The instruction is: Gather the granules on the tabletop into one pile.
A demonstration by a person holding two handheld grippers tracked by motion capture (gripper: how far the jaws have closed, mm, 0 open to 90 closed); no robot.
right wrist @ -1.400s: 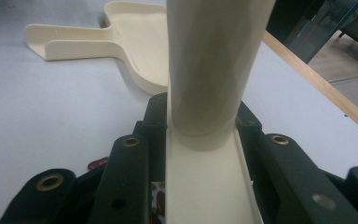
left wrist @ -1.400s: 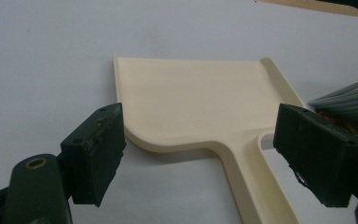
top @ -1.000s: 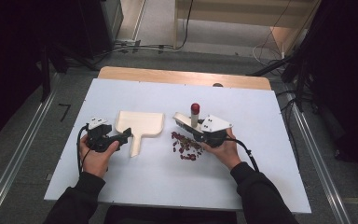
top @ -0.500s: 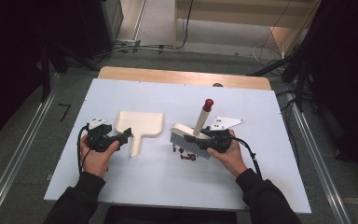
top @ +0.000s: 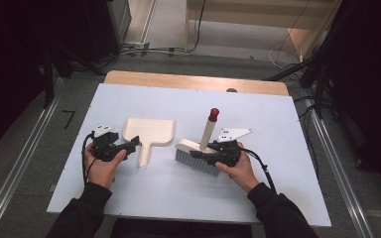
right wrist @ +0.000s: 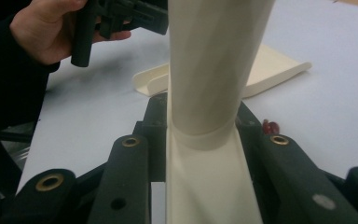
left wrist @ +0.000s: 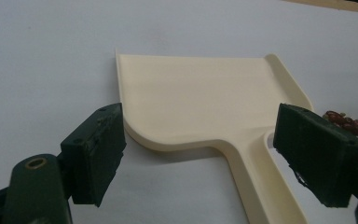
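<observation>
A cream dustpan (top: 149,131) lies flat on the white table (top: 188,198), its handle pointing toward me. My left gripper (top: 133,143) stands open just left of that handle. In the left gripper view the dustpan (left wrist: 200,98) lies beyond the open left gripper (left wrist: 203,123), and its handle passes close to the right-hand jaw. My right gripper (top: 201,155) is shut on the base of a brush (top: 196,159) with grey bristles on the table and a red-tipped handle rising up. In the right gripper view the brush handle (right wrist: 214,70) is clamped in the right gripper (right wrist: 203,109).
Small dark red bits (left wrist: 349,123) lie on the table right of the dustpan handle, and also beside the brush (right wrist: 270,127). A wooden strip (top: 193,82) borders the table's far edge. The person's other hand (right wrist: 42,32) holds the left gripper, seen in the right gripper view.
The right gripper has brought the brush down and to the left onto the table, over the dark red bits. The brush handle now stands more upright. The left gripper has stayed put.
</observation>
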